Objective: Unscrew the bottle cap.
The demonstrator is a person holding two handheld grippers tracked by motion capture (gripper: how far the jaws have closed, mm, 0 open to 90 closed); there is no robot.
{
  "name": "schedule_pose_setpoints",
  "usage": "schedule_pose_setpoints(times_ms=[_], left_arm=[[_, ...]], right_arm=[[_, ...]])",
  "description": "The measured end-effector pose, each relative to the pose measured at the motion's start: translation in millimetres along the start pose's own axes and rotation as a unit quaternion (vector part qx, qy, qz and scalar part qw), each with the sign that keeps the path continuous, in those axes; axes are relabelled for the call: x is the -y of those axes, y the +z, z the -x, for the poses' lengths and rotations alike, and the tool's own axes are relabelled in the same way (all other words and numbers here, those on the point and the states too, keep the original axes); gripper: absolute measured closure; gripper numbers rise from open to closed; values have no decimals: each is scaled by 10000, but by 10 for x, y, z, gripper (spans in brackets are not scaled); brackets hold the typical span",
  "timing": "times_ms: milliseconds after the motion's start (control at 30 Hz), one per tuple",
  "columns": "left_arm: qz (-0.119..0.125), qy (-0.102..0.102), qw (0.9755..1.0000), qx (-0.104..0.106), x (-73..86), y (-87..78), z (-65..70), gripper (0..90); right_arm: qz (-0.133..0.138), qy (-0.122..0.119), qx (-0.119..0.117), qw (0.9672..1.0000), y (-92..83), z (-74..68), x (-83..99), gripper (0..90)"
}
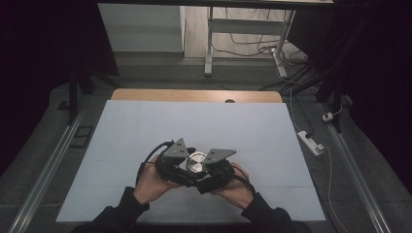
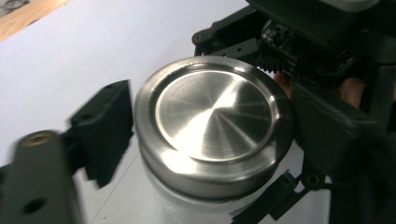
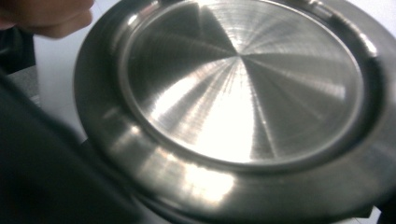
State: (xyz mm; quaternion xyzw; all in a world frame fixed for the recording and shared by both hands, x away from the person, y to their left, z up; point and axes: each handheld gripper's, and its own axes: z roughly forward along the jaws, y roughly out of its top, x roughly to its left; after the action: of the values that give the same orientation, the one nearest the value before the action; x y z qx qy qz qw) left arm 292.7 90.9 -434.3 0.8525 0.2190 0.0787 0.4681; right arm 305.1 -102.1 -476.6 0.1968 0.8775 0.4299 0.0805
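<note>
Gripping steel tin [image 1: 197,162] from both sides: right gripper [image 1: 210,171] clamped on its body, left gripper [image 1: 180,167] jaws parted beside lid [image 2: 212,122]. Polished metal, rigid, slippery; best hold is lid's rim.

Steel lid [image 2: 212,121]: brushed metal w/ radial grain, glossy, bright glare on the flat top; rim smooth & polished. Grippers' jaws: matt black plastic, slightly rough; grey plates [image 1: 219,154] matt. Table cover [image 1: 145,126]: matt pale sheet, smooth. Table edge [image 1: 194,95]: light wood, satin. Sleeves [image 1: 119,213]: dark cloth.
</note>
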Motion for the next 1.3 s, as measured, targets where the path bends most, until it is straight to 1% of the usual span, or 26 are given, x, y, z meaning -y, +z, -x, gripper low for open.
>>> schedule_pose_setpoints(times_ms=[33,67,100,167,200,233,300,333,400,433,467,533,600,633,700,733,767,867,933,967,1000,1033,1067,1100,1233,1300], left_arm=[[0,0,10000,0,0,0,0,92],[50,-2,9999,134,-5,-46,-34,79],[81,196,9989,414,-7,-149,-96,79],[16,434,9971,629,3,-228,-137,63],[16,434,9971,629,3,-228,-137,76],[-115,755,9928,927,24,-269,-156,77],[-261,999,9882,1127,44,-266,-147,95],[-261,999,9882,1127,44,-266,-147,104],[-342,1159,9847,1252,61,-234,-125,120],[-403,1247,9820,1363,72,-197,-109,138],[-403,1247,9820,1363,72,-197,-109,156],[-409,1324,9785,1530,87,-158,-97,179],[-364,1351,9789,1491,90,-156,-87,198],[-348,1343,9802,1414,88,-155,-79,199],[-317,1177,9848,1239,78,-139,-71,201],[-317,1177,9848,1239,78,-139,-71,201],[-277,983,9894,1028,65,-110,-64,202],[-242,656,9956,617,44,-55,-35,202],[-211,452,9982,323,31,-16,-5,203],[-188,356,9990,181,27,3,10,203],[-188,356,9990,181,27,3,10,203],[-134,237,9996,-48,24,37,43,203],[-134,237,9996,-48,24,37,43,203],[-70,128,9996,-222,21,61,67,203],[-35,72,9992,-393,13,71,91,203],[85,27,9990,-448,13,60,103,203]], right_arm=[[13,-20,-33,10000,-3,-3,-3,145],[13,-44,-77,10000,-6,-5,-3,146],[15,-53,-142,9999,-7,-10,-3,145],[3,-131,-312,9994,-4,-24,-3,145],[-1,-191,-396,9990,-1,-36,-5,146],[1,-241,-484,9985,6,-52,-6,145],[-16,-347,-671,9971,17,-89,-10,146],[-21,-395,-752,9964,24,-113,-13,146],[-38,-514,-929,9943,31,-154,-16,146],[-47,-568,-1008,9933,33,-169,-15,145],[-47,-568,-1008,9933,33,-169,-15,145],[-54,-755,-1147,9905,32,-201,-18,146],[-54,-774,-1147,9904,31,-213,-20,145],[-46,-786,-1123,9906,30,-208,-19,146],[-40,-749,-1046,9917,24,-183,-21,146],[-29,-693,-983,9927,22,-171,-22,146],[-12,-592,-924,9940,20,-160,-21,146],[10,-378,-695,9969,18,-105,-14,146],[1,-248,-515,9984,19,-73,-10,146],[-11,-226,-419,9989,21,-56,-8,146],[-11,-226,-419,9989,21,-56,-8,146],[-19,-118,-213,9997,24,-40,-6,146],[-19,-118,-213,9997,24,-40,-6,146],[-36,-51,-82,9999,27,-29,-4,146],[-41,34,-3,10000,31,-17,1,146],[-28,50,37,10000,35,-13,1,146]])
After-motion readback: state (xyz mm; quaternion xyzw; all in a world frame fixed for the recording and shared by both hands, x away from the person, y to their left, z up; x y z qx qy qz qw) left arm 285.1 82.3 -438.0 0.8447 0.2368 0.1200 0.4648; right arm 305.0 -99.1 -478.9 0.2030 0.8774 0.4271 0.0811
